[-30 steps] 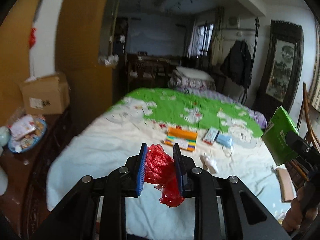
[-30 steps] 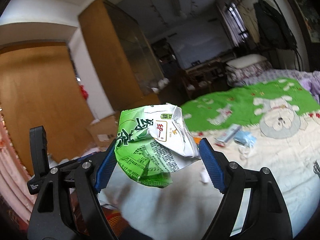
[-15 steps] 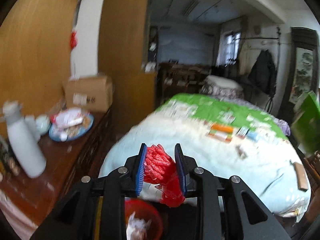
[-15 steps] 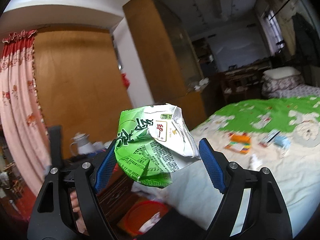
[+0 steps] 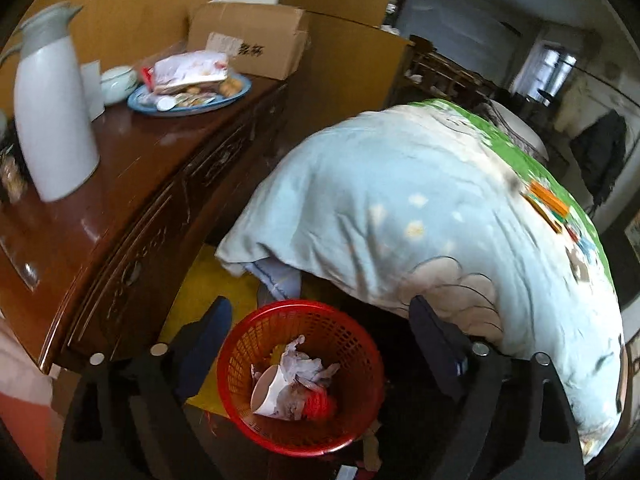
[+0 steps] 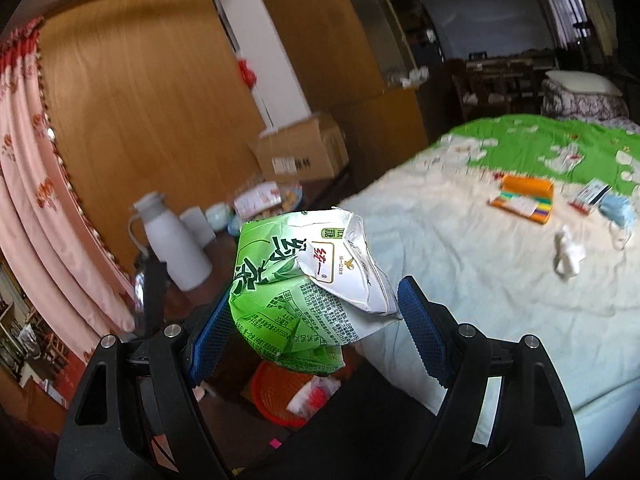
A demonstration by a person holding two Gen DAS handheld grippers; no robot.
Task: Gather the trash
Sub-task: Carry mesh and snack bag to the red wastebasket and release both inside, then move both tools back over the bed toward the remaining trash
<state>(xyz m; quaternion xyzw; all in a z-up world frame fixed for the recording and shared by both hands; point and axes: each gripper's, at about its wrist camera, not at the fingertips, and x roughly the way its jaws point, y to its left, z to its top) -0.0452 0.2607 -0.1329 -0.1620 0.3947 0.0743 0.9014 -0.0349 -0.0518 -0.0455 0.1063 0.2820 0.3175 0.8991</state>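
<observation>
My left gripper (image 5: 320,344) is open and empty, held right above a red mesh waste basket (image 5: 240,360) on the floor by the bed. In the basket lie the red foam net (image 5: 318,402), crumpled paper (image 5: 304,366) and a paper cup (image 5: 268,394). My right gripper (image 6: 308,328) is shut on a crushed green and white drink carton (image 6: 296,300), held high above the same basket (image 6: 276,392). A crumpled white tissue (image 6: 568,254) lies on the bed.
A dark wooden sideboard (image 5: 120,200) left of the basket bears a white thermos jug (image 5: 52,112), a plate of snacks (image 5: 188,88) and a cardboard box (image 5: 248,40). The bed (image 5: 420,220) holds an orange packet (image 6: 524,198), a small box (image 6: 592,194) and a blue face mask (image 6: 618,210).
My left gripper swung down over the basket, opened and let the red foam net fall in. My right gripper keeps the carton and has turned toward the basket.
</observation>
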